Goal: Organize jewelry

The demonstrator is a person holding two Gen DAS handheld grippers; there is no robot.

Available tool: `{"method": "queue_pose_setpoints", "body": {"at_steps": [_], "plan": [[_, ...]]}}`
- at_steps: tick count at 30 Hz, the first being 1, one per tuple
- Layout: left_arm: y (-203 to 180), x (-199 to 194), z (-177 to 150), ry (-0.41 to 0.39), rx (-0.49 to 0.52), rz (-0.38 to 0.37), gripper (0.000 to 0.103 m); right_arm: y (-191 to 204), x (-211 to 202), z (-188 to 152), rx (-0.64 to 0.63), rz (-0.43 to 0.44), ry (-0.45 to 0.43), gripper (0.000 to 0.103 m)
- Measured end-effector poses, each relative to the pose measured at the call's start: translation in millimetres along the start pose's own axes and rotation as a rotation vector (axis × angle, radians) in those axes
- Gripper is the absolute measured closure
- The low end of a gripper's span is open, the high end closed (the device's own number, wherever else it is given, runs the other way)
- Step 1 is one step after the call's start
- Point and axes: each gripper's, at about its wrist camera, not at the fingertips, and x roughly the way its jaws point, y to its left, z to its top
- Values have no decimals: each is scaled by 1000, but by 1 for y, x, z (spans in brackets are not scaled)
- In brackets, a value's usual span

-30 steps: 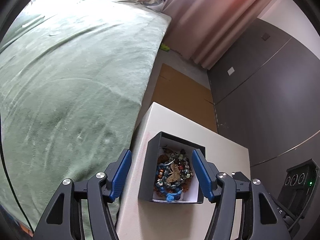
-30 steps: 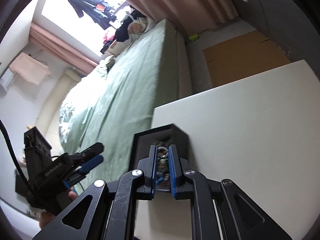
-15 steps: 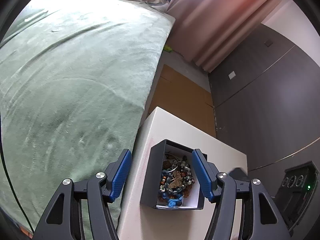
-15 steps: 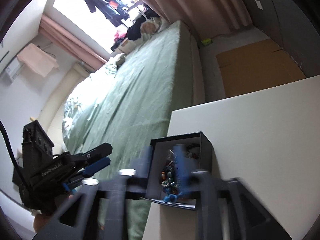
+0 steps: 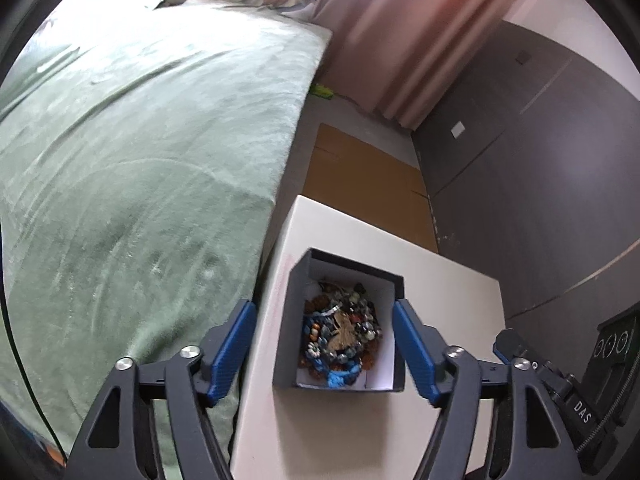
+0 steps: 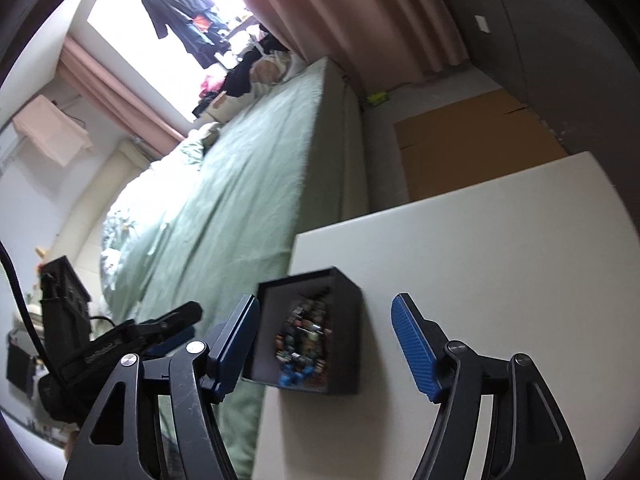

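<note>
My left tool (image 5: 324,346) and right tool (image 6: 326,342), both spread wide and empty, flank the open black cardboard box (image 5: 290,320) of tangled beaded jewelry (image 5: 340,334) (long axis pointing away) on the white tabletop (image 5: 448,300); left sits squarer.

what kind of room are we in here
Most likely a bedroom: a bed with a green cover, pink curtains, and clothes hanging at the window. The jewelry box sits on a white table.

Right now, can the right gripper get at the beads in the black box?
Probably yes: the right gripper is open, the black box has no lid, and nothing covers the beads.
</note>
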Motion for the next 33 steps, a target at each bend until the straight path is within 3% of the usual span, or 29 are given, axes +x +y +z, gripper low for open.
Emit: {"method": "queue_pose_setpoints", "body": {"at_steps": [5, 8, 11, 20, 27, 30, 33], "plan": [[-20, -13, -12, -43, 50, -1, 11, -16, -20, -5, 8, -80, 12, 34], [-33, -20, -19, -66, 80, 5, 10, -19, -33, -3, 1, -103, -1, 34], [-49, -27, -31, -91, 145, 59, 9, -22, -46, -3, -4, -116, -11, 34], [-78, -29, -66, -79, 236, 54, 0, -37, -76, -5, 2, -188, -19, 33], [-90, -38, -83, -116, 280, 53, 0, -44, -88, -12, -6, -246, -20, 16], [-93, -38, -88, -121, 298, 64, 0, -40, -92, -13, -30, -273, -35, 0], [-94, -42, -90, -149, 308, 65, 0, -39, -97, -17, -43, -292, -52, 0]]}}
